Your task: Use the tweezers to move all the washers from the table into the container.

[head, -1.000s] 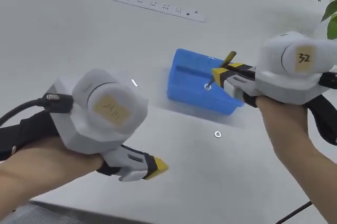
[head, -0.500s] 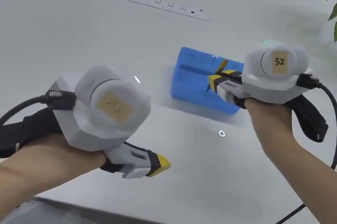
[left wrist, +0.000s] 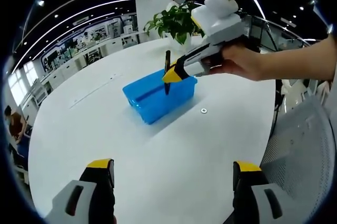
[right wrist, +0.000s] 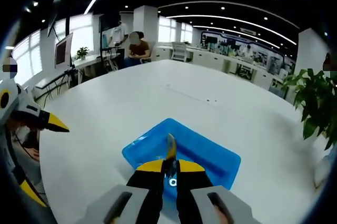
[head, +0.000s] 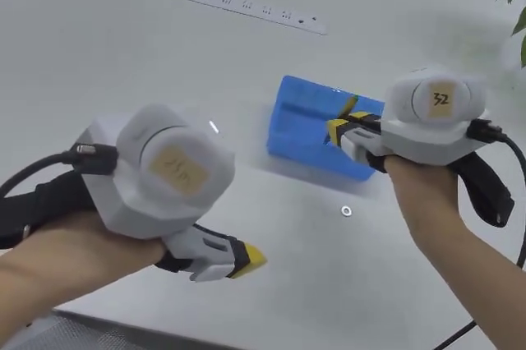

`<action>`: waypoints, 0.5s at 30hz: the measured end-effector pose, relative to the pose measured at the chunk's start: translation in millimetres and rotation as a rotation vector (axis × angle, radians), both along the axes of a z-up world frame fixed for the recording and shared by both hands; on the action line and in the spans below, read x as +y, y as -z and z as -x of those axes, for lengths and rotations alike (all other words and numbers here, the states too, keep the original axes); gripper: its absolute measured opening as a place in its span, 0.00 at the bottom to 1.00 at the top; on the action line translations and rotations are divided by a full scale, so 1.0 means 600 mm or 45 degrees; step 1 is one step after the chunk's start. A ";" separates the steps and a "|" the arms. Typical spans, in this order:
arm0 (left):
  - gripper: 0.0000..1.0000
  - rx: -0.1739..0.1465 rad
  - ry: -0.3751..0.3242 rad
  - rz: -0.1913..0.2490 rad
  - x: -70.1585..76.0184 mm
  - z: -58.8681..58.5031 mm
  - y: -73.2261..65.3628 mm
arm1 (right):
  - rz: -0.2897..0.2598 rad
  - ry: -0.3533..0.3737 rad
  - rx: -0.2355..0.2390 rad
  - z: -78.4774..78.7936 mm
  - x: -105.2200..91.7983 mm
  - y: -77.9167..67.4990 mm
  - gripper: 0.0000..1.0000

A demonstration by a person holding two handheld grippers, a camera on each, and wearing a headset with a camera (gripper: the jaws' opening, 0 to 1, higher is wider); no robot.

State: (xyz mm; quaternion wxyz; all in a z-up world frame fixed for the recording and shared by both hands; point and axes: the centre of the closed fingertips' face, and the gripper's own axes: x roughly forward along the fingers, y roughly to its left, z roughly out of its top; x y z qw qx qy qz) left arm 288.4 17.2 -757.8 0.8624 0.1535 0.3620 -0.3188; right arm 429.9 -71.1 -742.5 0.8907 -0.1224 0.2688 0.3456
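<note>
The right claw [head: 337, 130] is clenching the tweezers [head: 348, 107] and hovering over the blue bin [head: 297, 112]. In the left gripper view the tips are pointing down into the bin, likely so that anything let go drops inside and not on the rim. In the right gripper view a small ring [right wrist: 172, 182] is showing just under the jaws; I cannot tell whether it is lying in the bin or pinched.

One washer [head: 346, 211] is lying on the counter [head: 123, 38], near the bin's front wall but apart from it, just beside the right hand. The left claw [head: 249, 258] is hanging released, jaws wide apart, well off to the side, probably parked there to leave the path open.

Room is looking ample. Nothing is crowding the washer, the counter's near edge is running well clear of it, and a power strip [head: 259, 11] is sitting far beyond the bin. The next pick is likely calling for a lift over the bin's wall, then a short drop to the washer.
</note>
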 end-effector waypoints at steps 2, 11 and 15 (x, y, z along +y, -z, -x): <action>0.96 -0.003 -0.001 0.002 0.000 -0.001 -0.001 | -0.026 0.006 -0.020 0.005 -0.005 -0.020 0.04; 0.96 -0.012 0.008 0.001 -0.002 -0.003 -0.003 | -0.051 0.022 -0.073 0.034 -0.044 -0.069 0.04; 0.96 -0.012 0.014 0.000 -0.005 -0.002 -0.003 | -0.063 0.054 -0.061 0.048 -0.060 -0.070 0.04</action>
